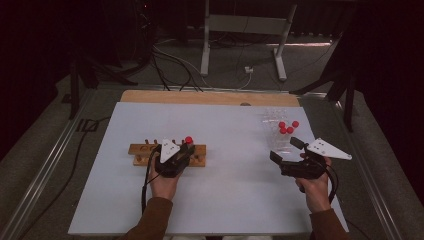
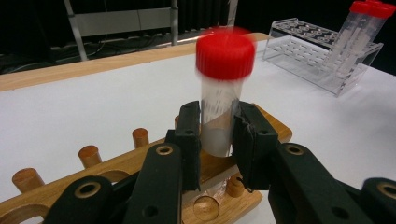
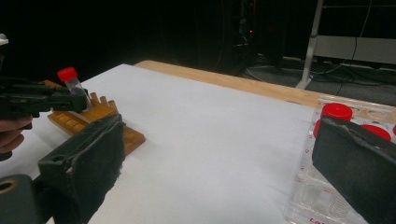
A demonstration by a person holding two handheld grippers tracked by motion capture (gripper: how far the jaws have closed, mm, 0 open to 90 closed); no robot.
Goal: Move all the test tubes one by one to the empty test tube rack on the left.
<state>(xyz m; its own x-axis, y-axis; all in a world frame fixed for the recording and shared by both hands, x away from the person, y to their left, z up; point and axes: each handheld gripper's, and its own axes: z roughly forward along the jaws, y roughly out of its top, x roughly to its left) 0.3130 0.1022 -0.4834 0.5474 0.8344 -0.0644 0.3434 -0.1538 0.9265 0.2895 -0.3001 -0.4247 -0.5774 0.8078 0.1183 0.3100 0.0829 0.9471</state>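
Dark floor with loose cables and a metal stand frame surrounds a wooden table (image 1: 210, 97) covered by a big white sheet (image 1: 220, 200). On the sheet, left of the middle, lies a wooden rack (image 1: 142, 149) with round holes and short pegs standing along its edges. Well apart from it, near the sheet's right edge, stands a clear plastic rack (image 1: 274, 137) holding several red-capped tubes (image 1: 287, 127) that lean in their slots.

From the near edge come two forearms in brown sleeves. The left gripper (image 2: 217, 133) sits over the wooden rack with its jaws clamped on the clear lower body of a tube (image 2: 219, 107) with a red cap; the tube stands nearly upright above the rack's right end, its cap slightly blurred in the left gripper view. Whether its bottom end rests in a hole cannot be told.

The right gripper (image 1: 284, 151) hovers just beside the clear rack on its near side, jaws wide apart with nothing between them.
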